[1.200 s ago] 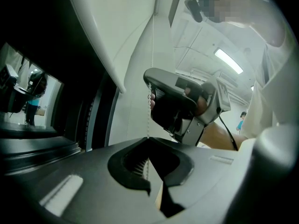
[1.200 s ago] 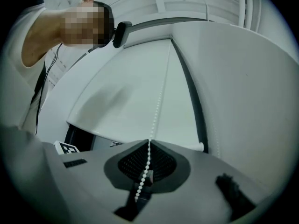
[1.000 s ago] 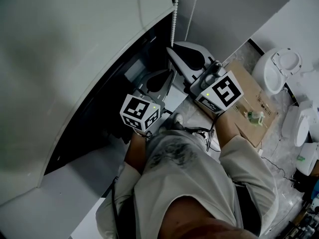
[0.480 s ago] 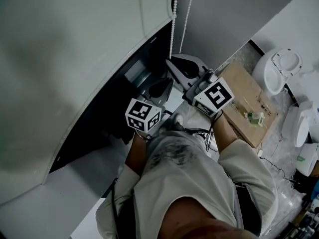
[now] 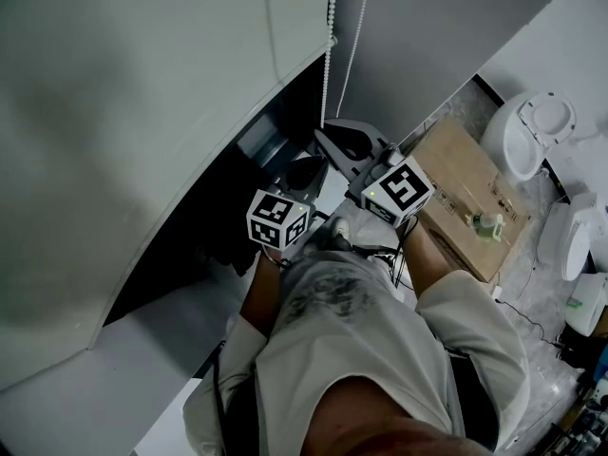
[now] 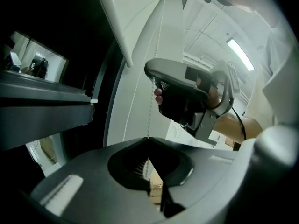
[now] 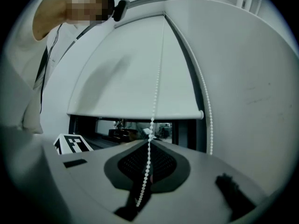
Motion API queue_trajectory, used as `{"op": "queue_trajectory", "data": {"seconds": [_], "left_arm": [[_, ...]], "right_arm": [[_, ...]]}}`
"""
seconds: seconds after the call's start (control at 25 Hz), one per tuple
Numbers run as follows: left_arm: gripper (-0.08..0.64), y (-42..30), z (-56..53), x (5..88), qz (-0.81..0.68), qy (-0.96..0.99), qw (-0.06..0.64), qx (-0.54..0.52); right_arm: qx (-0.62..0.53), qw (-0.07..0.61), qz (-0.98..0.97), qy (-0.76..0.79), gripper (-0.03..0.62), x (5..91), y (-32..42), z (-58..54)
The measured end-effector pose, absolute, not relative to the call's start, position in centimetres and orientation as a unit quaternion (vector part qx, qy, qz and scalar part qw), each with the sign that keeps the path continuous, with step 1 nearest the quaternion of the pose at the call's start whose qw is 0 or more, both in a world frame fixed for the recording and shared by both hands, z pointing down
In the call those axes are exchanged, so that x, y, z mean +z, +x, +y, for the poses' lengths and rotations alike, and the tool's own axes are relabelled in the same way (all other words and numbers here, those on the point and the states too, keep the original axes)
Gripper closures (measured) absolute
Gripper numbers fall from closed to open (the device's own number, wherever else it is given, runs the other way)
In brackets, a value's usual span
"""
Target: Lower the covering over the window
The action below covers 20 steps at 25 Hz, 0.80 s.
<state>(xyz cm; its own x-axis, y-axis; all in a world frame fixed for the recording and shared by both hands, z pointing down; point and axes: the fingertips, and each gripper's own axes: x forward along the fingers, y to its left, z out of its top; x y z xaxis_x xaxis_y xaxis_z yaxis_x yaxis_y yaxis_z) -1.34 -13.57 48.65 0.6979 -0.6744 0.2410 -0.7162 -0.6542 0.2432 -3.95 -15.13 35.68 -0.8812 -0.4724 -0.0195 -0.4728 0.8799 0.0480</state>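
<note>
My left gripper (image 6: 148,139) and right gripper (image 7: 150,141) have sunk since the earlier frame, each clamped shut on the bead chain (image 5: 329,55). The blind (image 5: 142,112) hangs mostly lowered, and a dark window strip (image 5: 237,188) remains uncovered.

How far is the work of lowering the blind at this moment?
Done: the roller blind covers most of the window. In hand: the left gripper and the right gripper are both shut on the bead chain. Left: a strip of window under the bottom bar is uncovered.
</note>
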Motion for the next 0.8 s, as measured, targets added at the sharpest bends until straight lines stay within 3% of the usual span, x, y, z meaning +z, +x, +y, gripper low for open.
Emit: {"op": "queue_trajectory", "data": {"seconds": [0.36,0.8], "left_arm": [[0.535,-1.6,-12.8,47.8,-0.393,0.907,0.141,0.062],[0.491,-3.5,-13.9,31.9,-0.405,0.913,0.010,-0.037]], "right_arm": [[0.016,-0.012,0.969,-0.248,0.569,37.5,-3.3,-14.8],[0.025,-0.012,0.968,-0.249,0.568,37.8,-3.0,-14.5]]}}
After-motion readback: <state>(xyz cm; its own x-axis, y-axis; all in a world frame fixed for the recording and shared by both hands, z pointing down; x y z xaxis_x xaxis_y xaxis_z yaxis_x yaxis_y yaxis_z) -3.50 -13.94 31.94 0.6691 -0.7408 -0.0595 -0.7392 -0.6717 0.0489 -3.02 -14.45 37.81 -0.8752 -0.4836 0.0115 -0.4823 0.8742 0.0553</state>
